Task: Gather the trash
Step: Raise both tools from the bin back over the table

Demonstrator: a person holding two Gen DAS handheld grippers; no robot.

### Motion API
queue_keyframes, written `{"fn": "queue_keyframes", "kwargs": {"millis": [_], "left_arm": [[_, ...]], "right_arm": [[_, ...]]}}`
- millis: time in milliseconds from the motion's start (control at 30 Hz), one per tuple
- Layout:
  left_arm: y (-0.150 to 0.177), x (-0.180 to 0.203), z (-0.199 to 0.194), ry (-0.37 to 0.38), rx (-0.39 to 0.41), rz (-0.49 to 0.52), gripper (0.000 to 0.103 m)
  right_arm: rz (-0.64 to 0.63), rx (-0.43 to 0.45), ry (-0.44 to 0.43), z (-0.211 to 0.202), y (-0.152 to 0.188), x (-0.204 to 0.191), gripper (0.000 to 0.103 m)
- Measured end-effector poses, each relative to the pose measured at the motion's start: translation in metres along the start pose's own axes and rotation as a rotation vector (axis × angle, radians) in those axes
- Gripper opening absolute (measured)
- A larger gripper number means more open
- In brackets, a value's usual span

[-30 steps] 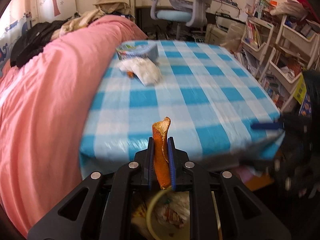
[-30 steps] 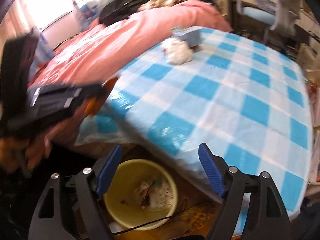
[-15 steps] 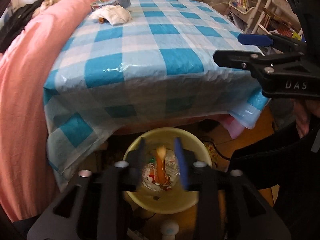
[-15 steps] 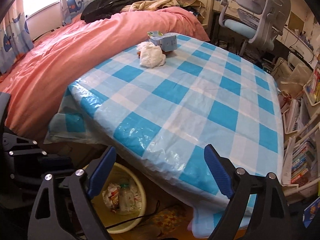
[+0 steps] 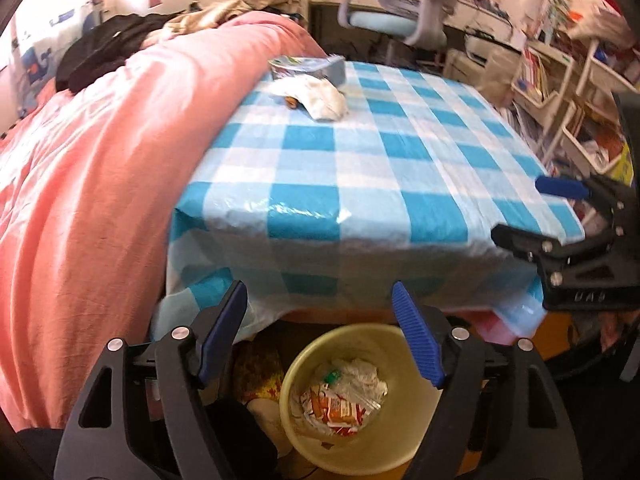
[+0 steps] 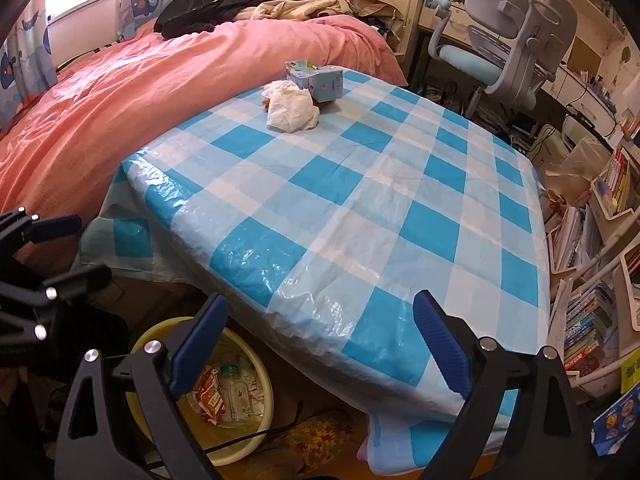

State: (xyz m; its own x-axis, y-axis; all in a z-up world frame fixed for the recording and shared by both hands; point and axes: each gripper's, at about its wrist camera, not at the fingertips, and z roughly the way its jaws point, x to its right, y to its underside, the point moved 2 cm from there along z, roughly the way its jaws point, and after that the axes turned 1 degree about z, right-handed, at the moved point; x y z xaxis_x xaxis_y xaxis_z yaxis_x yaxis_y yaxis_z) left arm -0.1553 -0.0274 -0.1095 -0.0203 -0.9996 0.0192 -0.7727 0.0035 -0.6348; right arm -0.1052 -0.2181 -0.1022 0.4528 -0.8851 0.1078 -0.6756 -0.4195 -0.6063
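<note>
My left gripper hangs over the yellow bin under the table's near edge; its jaws are opening with nothing between them. Wrappers and crumpled plastic lie in the bin. At the far side of the blue checked tablecloth lie a crumpled white tissue, a small orange scrap and a blue carton. My right gripper hovers at the table's near edge, jaws opening and empty. The right wrist view shows the tissue, the carton, the bin and the left gripper.
A bed with a pink duvet borders the table on the left. A grey and blue desk chair stands behind it. Shelves packed with books line the right side. A black cable and a patterned mat lie by the bin.
The left gripper went from shut on an orange peel to open, dropping it over the bin, then tilted back up toward the table. The right gripper's jaws widened slightly.
</note>
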Motion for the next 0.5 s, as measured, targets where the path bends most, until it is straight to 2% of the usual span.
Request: {"fn": "queue_keyframes", "kwargs": {"millis": [500], "left_arm": [[-0.0033,0.0,-0.0023,-0.014,0.041,-0.005,0.075]], "right_arm": [[-0.004,0.015,0.003,-0.0019,-0.0019,-0.0018,0.092]]}}
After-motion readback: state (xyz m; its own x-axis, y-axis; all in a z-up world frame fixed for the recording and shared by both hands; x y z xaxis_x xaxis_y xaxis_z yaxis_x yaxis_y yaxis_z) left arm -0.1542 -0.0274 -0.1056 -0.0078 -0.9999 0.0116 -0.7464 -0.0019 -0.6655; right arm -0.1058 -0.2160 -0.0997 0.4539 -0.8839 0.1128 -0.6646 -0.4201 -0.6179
